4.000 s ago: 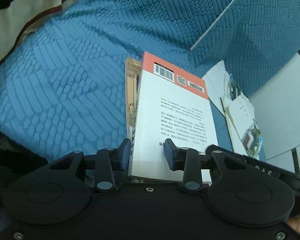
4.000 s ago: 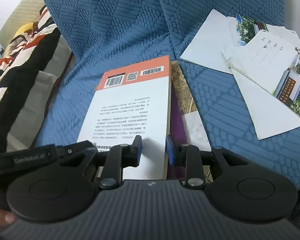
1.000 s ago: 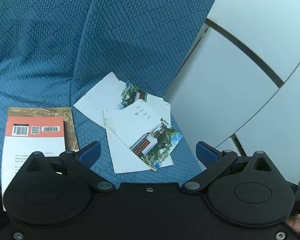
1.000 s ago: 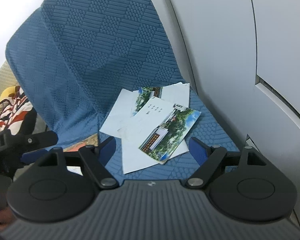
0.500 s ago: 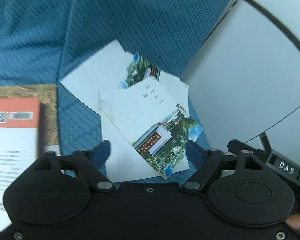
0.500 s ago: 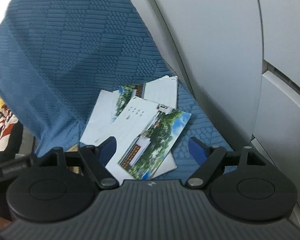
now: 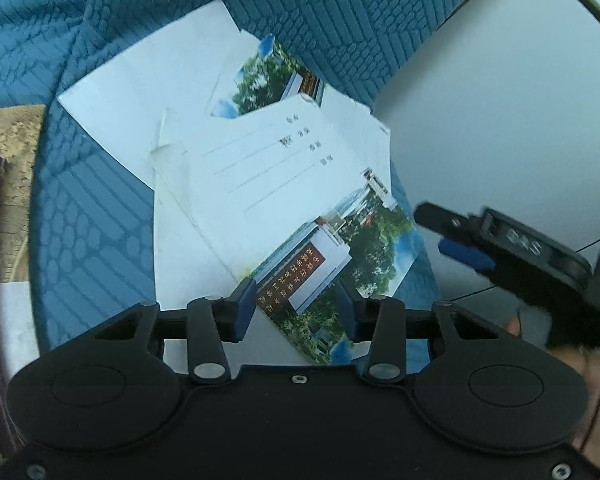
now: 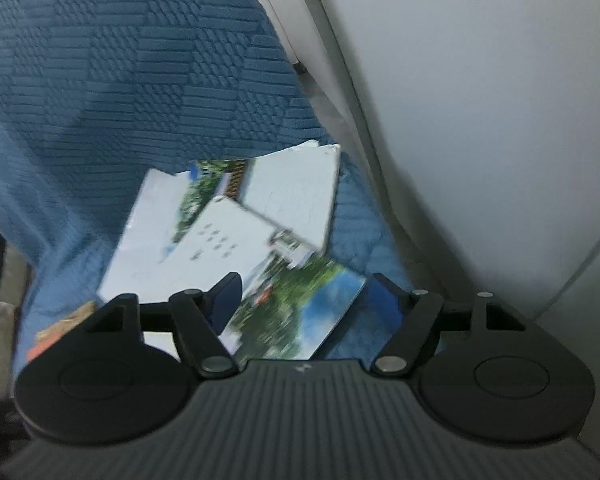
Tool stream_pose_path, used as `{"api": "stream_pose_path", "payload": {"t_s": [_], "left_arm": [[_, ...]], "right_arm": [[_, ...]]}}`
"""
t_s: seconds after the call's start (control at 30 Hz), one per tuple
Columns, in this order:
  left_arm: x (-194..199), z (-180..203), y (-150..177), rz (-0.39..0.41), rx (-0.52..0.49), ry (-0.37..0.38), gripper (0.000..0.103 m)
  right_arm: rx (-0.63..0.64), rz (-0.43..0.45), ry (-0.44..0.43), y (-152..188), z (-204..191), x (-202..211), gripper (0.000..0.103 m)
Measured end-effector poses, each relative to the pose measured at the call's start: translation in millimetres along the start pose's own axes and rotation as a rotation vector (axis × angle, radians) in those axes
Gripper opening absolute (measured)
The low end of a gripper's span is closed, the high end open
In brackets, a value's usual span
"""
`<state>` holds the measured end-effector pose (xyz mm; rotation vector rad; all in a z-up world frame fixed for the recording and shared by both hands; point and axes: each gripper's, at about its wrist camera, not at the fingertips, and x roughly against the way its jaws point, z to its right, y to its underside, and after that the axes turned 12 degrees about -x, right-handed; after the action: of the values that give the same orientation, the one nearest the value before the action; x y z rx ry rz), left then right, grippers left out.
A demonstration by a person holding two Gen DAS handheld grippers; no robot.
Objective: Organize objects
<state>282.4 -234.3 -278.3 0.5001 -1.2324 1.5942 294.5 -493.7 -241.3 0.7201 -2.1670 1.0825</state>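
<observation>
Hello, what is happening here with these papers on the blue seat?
A person holds a claw in each hand over a loose pile of papers on a blue seat cover. The left claw is closing around the near corner of the top booklet, the one with a building photo. The right claw comes in from the right, also closing, gripping nothing yet. A book lies to the left.

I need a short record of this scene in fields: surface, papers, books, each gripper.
surface: blue textured sofa cover
papers: loose overlapping pile of white sheets and photo-printed booklets
top booklet: photo of a building and trees
books: stack at the left edge, partly out of view
left gripper: jaws closing over the top booklet's near corner
right gripper: jaws closing, open above the pile
</observation>
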Motion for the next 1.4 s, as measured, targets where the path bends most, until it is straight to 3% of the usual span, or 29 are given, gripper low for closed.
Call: {"api": "stream_pose_path", "payload": {"t_s": [0.27, 0.47, 0.53, 0.6, 0.63, 0.77, 0.9, 0.97, 1.03, 1.23, 1.3, 1.4], "left_arm": [[-9.7, -3.3, 2.9, -0.009, 0.002, 0.009, 0.040], [-8.6, -6.6, 4.0, -0.006, 0.022, 0.020, 0.040], [-7.6, -6.5, 4.5, -0.004, 0.032, 0.017, 0.040], [-6.9, -8.1, 4.7, -0.001, 0.051, 0.019, 0.040], [-6.7, -9.7, 5.0, 0.002, 0.064, 0.024, 0.040], [-7.0, -17.3, 6.1, 0.005, 0.110, 0.054, 0.038], [-7.1, -23.4, 7.9, 0.005, 0.142, 0.082, 0.037], [-4.2, -26.5, 7.4, 0.000, 0.158, 0.087, 0.039], [3.2, -30.7, 5.6, 0.012, 0.180, 0.092, 0.040], [35.2, -47.2, -1.0, 0.068, 0.306, 0.228, 0.055], [47.7, -49.8, -0.6, 0.089, 0.357, 0.308, 0.066], [64.3, -52.1, 2.2, 0.117, 0.420, 0.421, 0.069]], "right_arm": [[0.019, -0.079, -0.047, -9.4, 9.3, -25.9, 0.069], [-0.016, -0.098, -0.121, -11.7, 12.6, -20.1, 0.059], [-0.050, -0.090, -0.149, -15.2, 15.9, -15.1, 0.050], [-0.077, -0.086, -0.199, -19.6, 19.4, -7.9, 0.027], [-0.091, -0.086, -0.233, -21.7, 21.1, -4.2, 0.022], [-0.084, -0.136, -0.374, -26.7, 15.4, 5.4, 0.017], [-0.046, -0.167, -0.329, -20.7, 0.8, -3.1, 0.016], [-0.063, -0.167, -0.287, -18.6, -3.4, -5.5, 0.008], [-0.087, -0.146, -0.280, -16.0, -8.8, -0.1, 0.007], [-0.127, -0.081, -0.261, -9.9, -31.3, 22.6, 0.004], [-0.156, -0.043, -0.242, -4.1, -47.6, 34.4, 0.004], [-0.217, -0.009, -0.238, 4.1, -62.3, 46.2, 0.004]]}}
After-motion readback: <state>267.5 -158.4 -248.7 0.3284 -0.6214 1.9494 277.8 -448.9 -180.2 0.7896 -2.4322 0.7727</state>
